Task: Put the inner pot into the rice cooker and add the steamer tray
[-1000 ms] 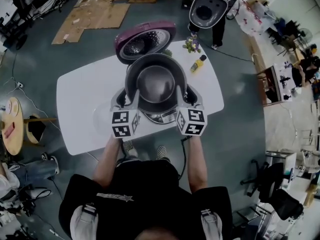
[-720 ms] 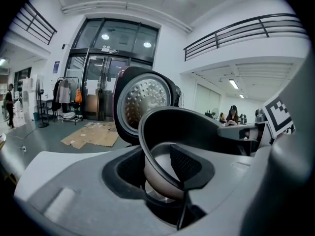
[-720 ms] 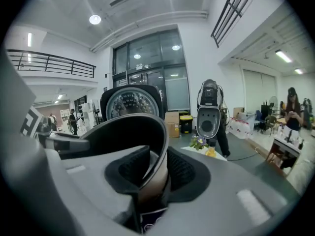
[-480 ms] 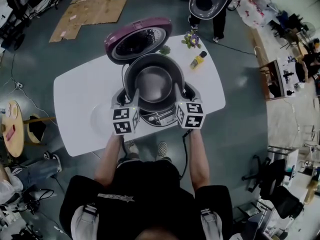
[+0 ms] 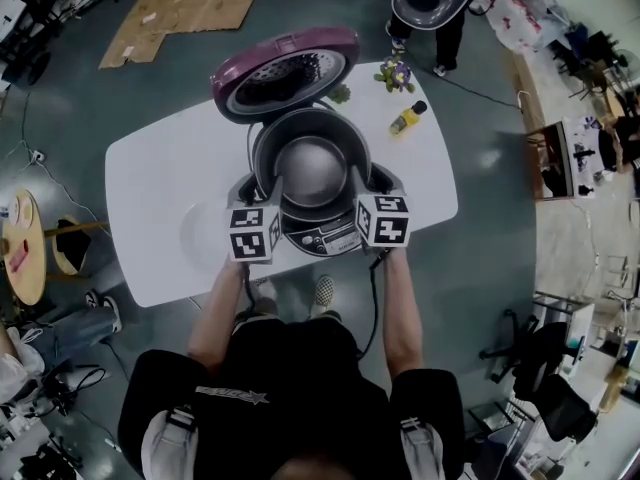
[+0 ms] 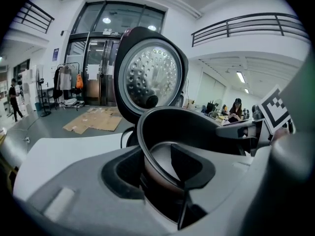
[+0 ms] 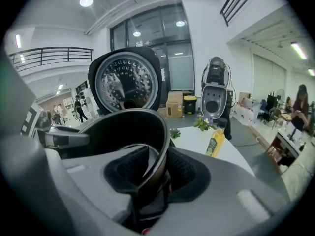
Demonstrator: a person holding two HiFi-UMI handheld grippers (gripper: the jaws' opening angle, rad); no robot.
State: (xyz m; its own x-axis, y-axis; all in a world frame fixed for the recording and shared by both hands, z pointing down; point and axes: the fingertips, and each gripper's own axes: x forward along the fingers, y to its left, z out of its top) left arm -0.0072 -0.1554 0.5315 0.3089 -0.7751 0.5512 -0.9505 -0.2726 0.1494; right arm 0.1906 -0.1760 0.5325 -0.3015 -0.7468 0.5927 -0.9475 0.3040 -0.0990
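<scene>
The dark metal inner pot point(image 5: 312, 168) sits low in the open rice cooker point(image 5: 322, 236), whose purple lid point(image 5: 283, 71) stands tilted back. My left gripper point(image 5: 275, 183) is shut on the pot's left rim point(image 6: 147, 154), which passes between its jaws point(image 6: 162, 176). On the right rim point(image 7: 160, 146) my right gripper point(image 5: 358, 180) still straddles the pot wall; its jaws point(image 7: 152, 181) are opening, with the rim between them. Each gripper view shows the perforated inner lid point(image 6: 150, 75) behind the pot point(image 7: 128, 132).
The cooker stands on a white table point(image 5: 160, 168). A pale round shape point(image 5: 203, 233) lies on the table left of the cooker. A yellow bottle point(image 5: 408, 118) and a small flower pot point(image 5: 397, 73) stand at the far right. Cardboard point(image 5: 175, 13) lies on the floor beyond.
Both grippers have come down with the pot, which now sits lower inside the cooker. The hands are nearer the table's front edge.
</scene>
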